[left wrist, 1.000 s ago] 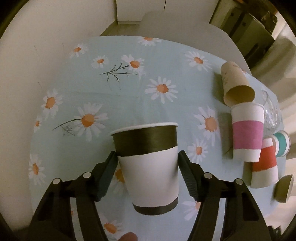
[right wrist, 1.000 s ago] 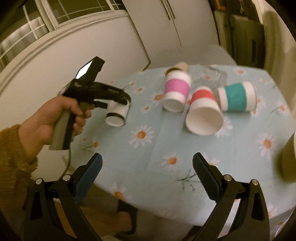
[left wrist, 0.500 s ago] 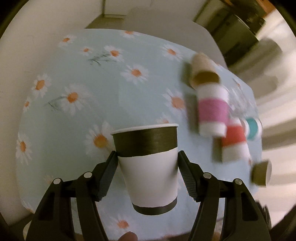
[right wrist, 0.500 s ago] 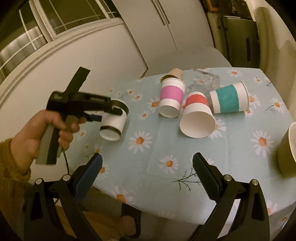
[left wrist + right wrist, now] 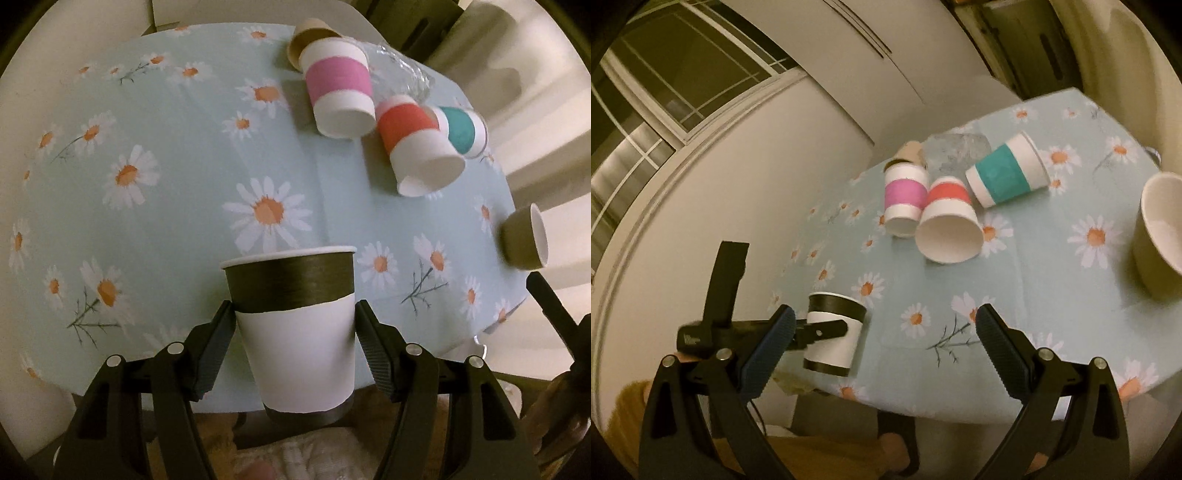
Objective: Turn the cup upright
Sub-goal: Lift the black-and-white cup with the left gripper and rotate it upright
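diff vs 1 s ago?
The left gripper, still clamped on the black-banded cup, carried it back toward the table's near edge; it is upright, off the cloth. The right gripper stayed open and empty. Pink, red and teal cups unmoved.

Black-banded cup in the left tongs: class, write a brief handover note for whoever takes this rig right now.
Left tongs: shut on the black-banded cup, held mouth-up over the near table edge, not yet set down.
Right tongs: open, empty, hovering above the daisy tablecloth.
Done: cup picked up and turned upright.
Left: lower it onto the cloth, release.
Nearby, lying on their sides: pink cup, red cup, teal cup, and an olive cup to the right.
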Motion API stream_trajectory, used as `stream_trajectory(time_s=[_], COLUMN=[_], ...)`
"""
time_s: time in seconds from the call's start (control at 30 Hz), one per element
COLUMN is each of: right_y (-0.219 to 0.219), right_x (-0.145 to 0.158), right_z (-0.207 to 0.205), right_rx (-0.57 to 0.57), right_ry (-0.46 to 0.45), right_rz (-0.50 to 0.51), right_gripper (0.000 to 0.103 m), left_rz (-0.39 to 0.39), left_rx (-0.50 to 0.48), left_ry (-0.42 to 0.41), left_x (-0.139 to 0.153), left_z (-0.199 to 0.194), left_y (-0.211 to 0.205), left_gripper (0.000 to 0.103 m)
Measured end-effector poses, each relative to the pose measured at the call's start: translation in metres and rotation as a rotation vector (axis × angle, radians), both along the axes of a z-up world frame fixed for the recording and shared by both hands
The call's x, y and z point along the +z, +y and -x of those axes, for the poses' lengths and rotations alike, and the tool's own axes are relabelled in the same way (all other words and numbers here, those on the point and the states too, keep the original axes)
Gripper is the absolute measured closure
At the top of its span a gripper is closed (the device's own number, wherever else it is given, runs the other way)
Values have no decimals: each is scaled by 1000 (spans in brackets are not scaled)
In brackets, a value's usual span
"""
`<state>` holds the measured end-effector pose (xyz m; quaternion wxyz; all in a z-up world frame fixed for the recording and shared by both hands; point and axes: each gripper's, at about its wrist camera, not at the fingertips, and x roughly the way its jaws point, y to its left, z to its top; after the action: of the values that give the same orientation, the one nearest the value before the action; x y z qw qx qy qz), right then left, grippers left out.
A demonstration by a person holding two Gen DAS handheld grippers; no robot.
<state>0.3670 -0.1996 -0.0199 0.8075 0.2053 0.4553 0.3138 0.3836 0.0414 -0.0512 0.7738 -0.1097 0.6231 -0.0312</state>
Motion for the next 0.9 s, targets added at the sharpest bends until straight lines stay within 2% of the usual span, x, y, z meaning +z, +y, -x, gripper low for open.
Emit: stream_trajectory(time_s=[0.23,0.3,0.33,0.37,0.57,0.73,0.83,0.9], right_y=[7,8,8,9,12,20,25,27], right_x=[-1,-2,-1,-1,-1,-4,-7,-10], right_z=[7,7,7,6,5,7,6,5], right_rx=[22,23,22,23,22,42,44,40], right_ry=[-15,-12,-12,-13,-9,-10,-10,-3], right_rz=[33,36,35,32,31,52,70,80], right_gripper=[6,6,6,6,6,6,6,6], left_rz=[12,20,2,-16,29,17,-9,-54], left_rx=[25,12,4,-4,-6,-14,-61,-87], left_ry=[-7,-13,-27,-52,-111,-206,-236,-276], left_x=[-7,-7,-6,-3,14,41,48,54], left_z=[1,-1,-2,-2,-2,13,27,43], left_y=[-4,-7,-9,-10,-5,10,10,8], left_gripper=[38,32,24,22,22,22,22,22])
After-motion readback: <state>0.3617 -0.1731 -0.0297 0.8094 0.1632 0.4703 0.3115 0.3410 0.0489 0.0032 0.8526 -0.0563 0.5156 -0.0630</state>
